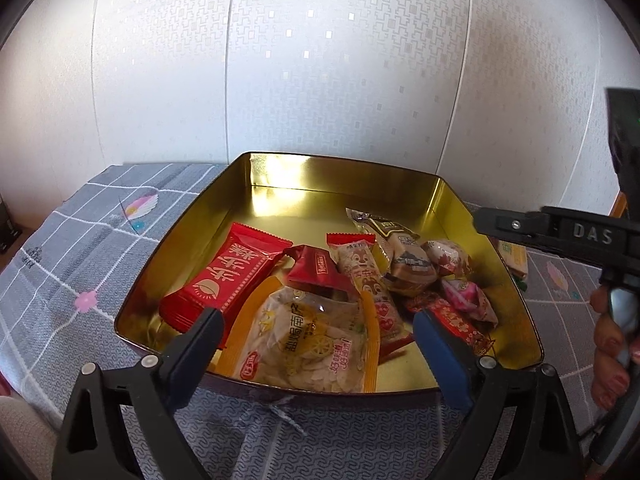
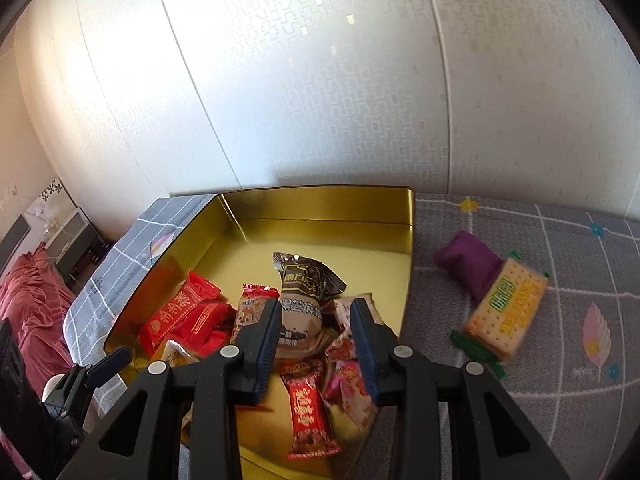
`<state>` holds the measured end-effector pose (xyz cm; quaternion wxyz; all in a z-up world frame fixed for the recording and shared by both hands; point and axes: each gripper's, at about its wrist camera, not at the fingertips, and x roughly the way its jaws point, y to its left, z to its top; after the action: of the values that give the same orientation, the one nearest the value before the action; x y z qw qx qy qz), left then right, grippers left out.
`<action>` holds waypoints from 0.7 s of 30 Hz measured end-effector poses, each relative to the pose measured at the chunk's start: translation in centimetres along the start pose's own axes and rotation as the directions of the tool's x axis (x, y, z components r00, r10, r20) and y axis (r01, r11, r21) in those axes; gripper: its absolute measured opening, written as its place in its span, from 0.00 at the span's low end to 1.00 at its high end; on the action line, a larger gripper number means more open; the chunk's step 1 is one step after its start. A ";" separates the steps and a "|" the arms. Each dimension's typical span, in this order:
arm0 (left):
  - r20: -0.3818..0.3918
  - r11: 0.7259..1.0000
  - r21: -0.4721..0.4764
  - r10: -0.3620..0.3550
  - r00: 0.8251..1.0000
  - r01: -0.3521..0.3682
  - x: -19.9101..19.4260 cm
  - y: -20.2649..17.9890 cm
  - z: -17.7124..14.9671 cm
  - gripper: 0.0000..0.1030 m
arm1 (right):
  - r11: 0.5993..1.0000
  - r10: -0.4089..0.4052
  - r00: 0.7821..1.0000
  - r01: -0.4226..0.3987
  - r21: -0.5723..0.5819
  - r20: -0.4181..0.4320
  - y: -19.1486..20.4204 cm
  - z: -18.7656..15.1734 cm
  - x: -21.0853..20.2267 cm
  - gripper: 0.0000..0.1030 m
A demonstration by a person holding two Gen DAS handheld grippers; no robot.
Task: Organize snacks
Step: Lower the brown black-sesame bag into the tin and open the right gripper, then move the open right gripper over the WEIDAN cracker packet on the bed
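1. Nearest, the left gripper hangs over the front edge of a gold tin. Its jaws stand spread wide and grasp nothing. A clear seed packet with orange edges lies in the tin below the gap between them; the pads do not press on it.

2. The right gripper hangs over the tin's right front part. Its jaws stand partly parted with nothing clenched between them. A brown packet lies in the tin beneath the gap. In the left wrist view a hand shows at the right edge, wrapped around this gripper's handle.

3. The tin sits on a table under a grey checked cloth printed with small flowers and feathers. Most of the snacks lie heaped in the tin's near half; the far half shows bare gold floor.

4. In the tin's left part lies a big red packet, with a dark red packet just beside it. Toward the middle lies a squirrel-print packet. To the right are small pink wrapped sweets and a red bar close to the front edge.

5. Outside the tin, on the cloth to its right, lies a cracker packet with green ends. It touches a purple packet just behind it.

6. Farthest, a white patterned wall rises behind the table.
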<state>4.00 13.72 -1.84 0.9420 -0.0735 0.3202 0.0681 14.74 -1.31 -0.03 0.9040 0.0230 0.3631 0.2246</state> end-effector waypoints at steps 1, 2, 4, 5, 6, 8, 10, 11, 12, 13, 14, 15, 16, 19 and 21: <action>-0.002 1.000 0.002 -0.001 1.000 0.001 0.0 -0.1 0.0 0.94 | 1.000 -0.001 1.000 0.001 0.016 0.002 -0.5 -0.3 -0.4 0.35; -0.003 1.000 0.006 0.000 1.000 0.000 0.0 -0.2 -0.1 0.94 | 1.000 -0.001 1.000 0.001 0.028 0.003 -0.8 -0.5 -0.7 0.35; -0.002 1.000 0.017 0.002 1.000 -0.002 0.0 -0.4 -0.1 0.94 | 0.999 -0.005 1.000 0.004 0.052 0.005 -1.8 -0.9 -1.2 0.35; -0.001 1.000 0.022 0.002 1.000 -0.002 0.0 -0.5 -0.1 0.94 | 0.998 -0.009 1.000 0.008 0.061 0.008 -2.1 -1.1 -1.5 0.35; 0.000 1.000 0.026 0.002 1.000 -0.002 0.0 -0.6 -0.1 0.95 | 0.997 -0.015 1.000 0.014 0.071 0.011 -2.6 -1.3 -1.8 0.35; 0.000 0.999 0.034 0.003 1.000 -0.003 0.0 -0.8 -0.2 0.95 | 0.996 -0.024 1.000 0.023 0.088 0.012 -3.5 -1.7 -2.3 0.35; 0.000 0.999 0.038 0.001 1.000 -0.001 -0.1 -0.8 -0.2 0.95 | 0.994 -0.040 0.999 0.038 0.099 0.012 -4.3 -2.2 -2.7 0.35; 0.001 0.999 0.040 0.000 1.000 0.000 -0.1 -0.8 -0.2 0.95 | 0.993 -0.050 0.999 0.048 0.103 0.013 -4.8 -2.5 -2.9 0.35; 0.003 0.999 0.041 0.000 1.000 0.000 -0.1 -0.9 -0.2 0.95 | 0.993 -0.057 0.998 0.055 0.106 0.015 -5.2 -2.8 -3.2 0.35; 0.005 0.999 0.043 0.001 1.000 -0.001 -0.1 -0.9 -0.2 0.96 | 0.992 -0.070 0.997 0.068 0.111 0.014 -5.7 -3.3 -3.4 0.35; 0.006 0.999 0.046 0.002 1.000 -0.003 -0.1 -1.0 -0.2 0.96 | 0.990 -0.079 0.997 0.077 0.117 0.013 -6.1 -3.6 -3.6 0.35; 0.007 0.999 0.048 0.004 1.000 -0.004 -0.2 -1.1 -0.2 0.96 | 0.989 -0.086 0.996 0.084 0.125 0.011 -6.7 -4.0 -3.7 0.35; 0.006 0.999 0.051 0.004 1.000 -0.004 -0.2 -1.2 -0.2 0.96 | 0.986 -0.092 0.996 0.090 0.138 0.005 -7.3 -4.5 -3.8 0.35; 0.005 0.998 0.063 0.006 1.000 -0.006 -0.2 -1.5 -0.3 0.96 | 0.977 -0.108 0.994 0.110 0.181 -0.021 -9.1 -5.9 -3.7 0.35; 0.006 0.997 0.074 0.007 1.000 -0.008 -0.2 -1.7 -0.4 0.96 | 0.971 -0.117 0.992 0.122 0.205 -0.037 -10.1 -6.8 -3.7 0.35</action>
<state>3.94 11.93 -1.87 0.9448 -0.0370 0.3201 0.0598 11.81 -12.76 -4.72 0.9041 0.0923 0.3961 0.1309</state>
